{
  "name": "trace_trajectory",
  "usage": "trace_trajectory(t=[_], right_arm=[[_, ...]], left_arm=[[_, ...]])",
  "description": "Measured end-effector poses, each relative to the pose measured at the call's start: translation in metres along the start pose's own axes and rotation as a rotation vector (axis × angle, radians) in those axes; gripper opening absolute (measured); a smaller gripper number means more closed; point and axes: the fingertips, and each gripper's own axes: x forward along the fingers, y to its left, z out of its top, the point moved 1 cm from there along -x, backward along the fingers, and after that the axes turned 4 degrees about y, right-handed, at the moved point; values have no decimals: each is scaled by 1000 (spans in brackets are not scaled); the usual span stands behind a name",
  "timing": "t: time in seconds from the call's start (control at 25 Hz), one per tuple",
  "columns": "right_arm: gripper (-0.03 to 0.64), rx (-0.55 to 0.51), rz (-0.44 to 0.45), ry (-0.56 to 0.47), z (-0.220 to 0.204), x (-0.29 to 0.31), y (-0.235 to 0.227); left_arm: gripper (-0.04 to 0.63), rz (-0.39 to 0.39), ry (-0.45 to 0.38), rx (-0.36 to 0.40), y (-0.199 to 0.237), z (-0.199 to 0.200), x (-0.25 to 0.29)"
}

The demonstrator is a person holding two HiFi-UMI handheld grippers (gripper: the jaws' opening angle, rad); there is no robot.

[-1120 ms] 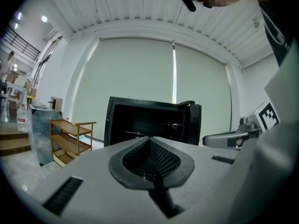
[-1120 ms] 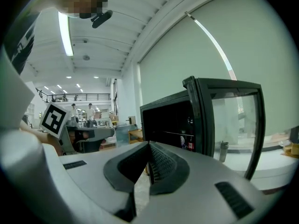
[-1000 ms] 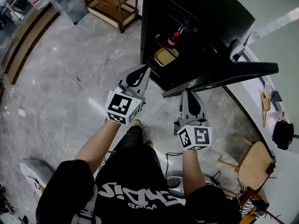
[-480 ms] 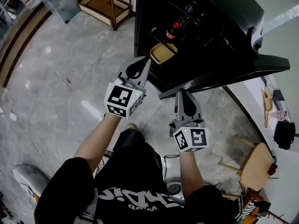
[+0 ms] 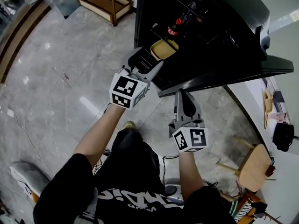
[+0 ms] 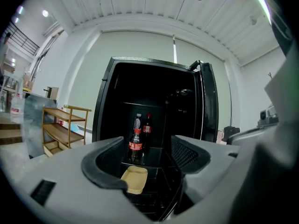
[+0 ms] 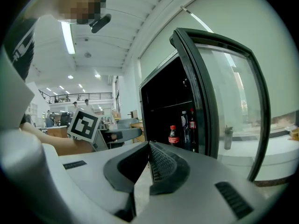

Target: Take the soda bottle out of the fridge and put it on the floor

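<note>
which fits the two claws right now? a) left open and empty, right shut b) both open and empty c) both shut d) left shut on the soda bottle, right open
a: the left claw has its jaws apart, having just been opening, with nothing between them, as the soda bottle stands off in the fridge; the right claw has its jaws pressed together.

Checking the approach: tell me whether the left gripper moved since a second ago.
Yes: left gripper is nearer the yellow tray in the black fridge; jaws just opening, empty.
</note>
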Motion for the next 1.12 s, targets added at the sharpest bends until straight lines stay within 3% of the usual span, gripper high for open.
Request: trace_trajectory(t=[0.24, 1.12], right_arm=[[21, 15, 3, 0, -6, 3, 0], [21, 67, -12, 32, -51, 32, -17]], left_arm=[[331, -4, 50, 28, 6, -21, 31], [330, -22, 80, 104, 46, -58, 212]])
